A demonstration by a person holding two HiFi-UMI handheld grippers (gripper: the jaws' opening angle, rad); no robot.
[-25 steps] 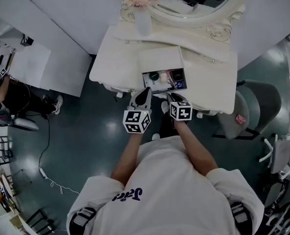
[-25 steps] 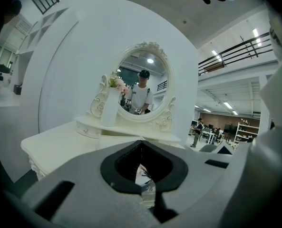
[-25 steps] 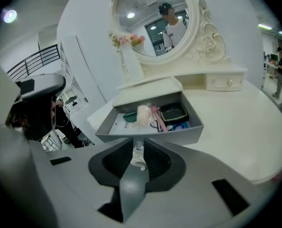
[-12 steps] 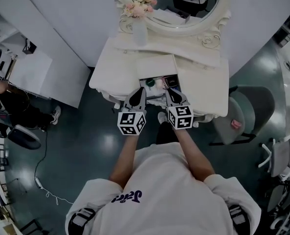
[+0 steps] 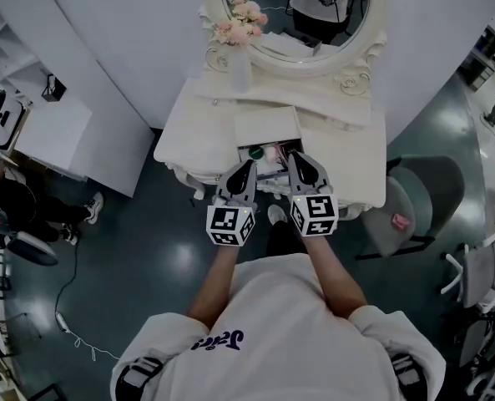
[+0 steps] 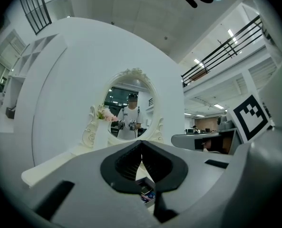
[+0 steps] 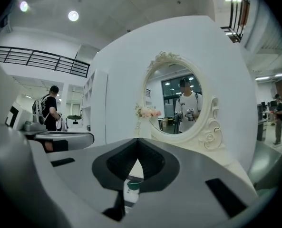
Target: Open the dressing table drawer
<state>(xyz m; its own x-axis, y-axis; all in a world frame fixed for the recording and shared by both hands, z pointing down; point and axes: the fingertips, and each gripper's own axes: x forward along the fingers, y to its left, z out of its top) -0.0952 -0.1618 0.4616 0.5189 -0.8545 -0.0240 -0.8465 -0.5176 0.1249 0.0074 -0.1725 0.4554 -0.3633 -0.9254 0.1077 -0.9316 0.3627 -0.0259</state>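
The white dressing table (image 5: 347, 153) stands below me with its middle drawer (image 5: 267, 129) pulled open. Small items show in the drawer's front part. My left gripper (image 5: 248, 165) and right gripper (image 5: 295, 158) hover side by side over the drawer's front, both pointing level toward the mirror. In the left gripper view the left gripper (image 6: 141, 146) has its pads together with nothing between them. The right gripper (image 7: 138, 144) is also shut and empty. Beneath its jaws a white bottle with a green cap (image 7: 131, 192) lies in the drawer.
An oval mirror (image 5: 301, 11) in an ornate frame and a vase of pink flowers (image 5: 240, 36) stand at the table's back. A grey chair (image 5: 414, 199) is at the right. At the left are a white desk (image 5: 51, 132) and a seated person (image 5: 13, 199).
Both grippers have risen from the drawer's front edge and now look larger in the head view. The head view has tilted up, showing more of the mirror.
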